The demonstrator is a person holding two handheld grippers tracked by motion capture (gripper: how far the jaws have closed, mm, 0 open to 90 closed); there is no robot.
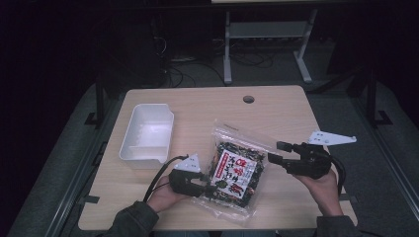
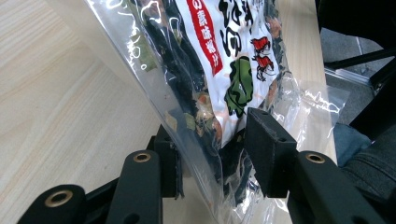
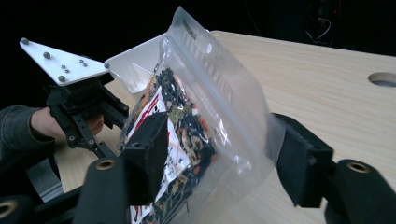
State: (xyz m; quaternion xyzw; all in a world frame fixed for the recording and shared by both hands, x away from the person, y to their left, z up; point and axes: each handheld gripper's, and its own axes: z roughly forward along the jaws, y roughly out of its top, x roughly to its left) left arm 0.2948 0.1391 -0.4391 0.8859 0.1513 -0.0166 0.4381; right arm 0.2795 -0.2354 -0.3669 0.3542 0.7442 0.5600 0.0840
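Held up off the desk [image 1: 286, 106]: snack bag [image 1: 236, 170], clamped at its 8 o'clock corner by left claw [image 1: 207, 187]. Right claw [image 3: 219, 158] released, straddling the bag's edge (pads apart). Left to do, probably: into the white bin [image 1: 147, 134], 10 o'clock.

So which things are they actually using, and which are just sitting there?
In use:
- bag, a clear snack pouch lifted off the table
- left gripper, fingers shut on the bag's lower edge
- right gripper, fingers open around the bag's side

Just there:
- white tub, empty, left of the bag
- table
- desk frame on the floor behind
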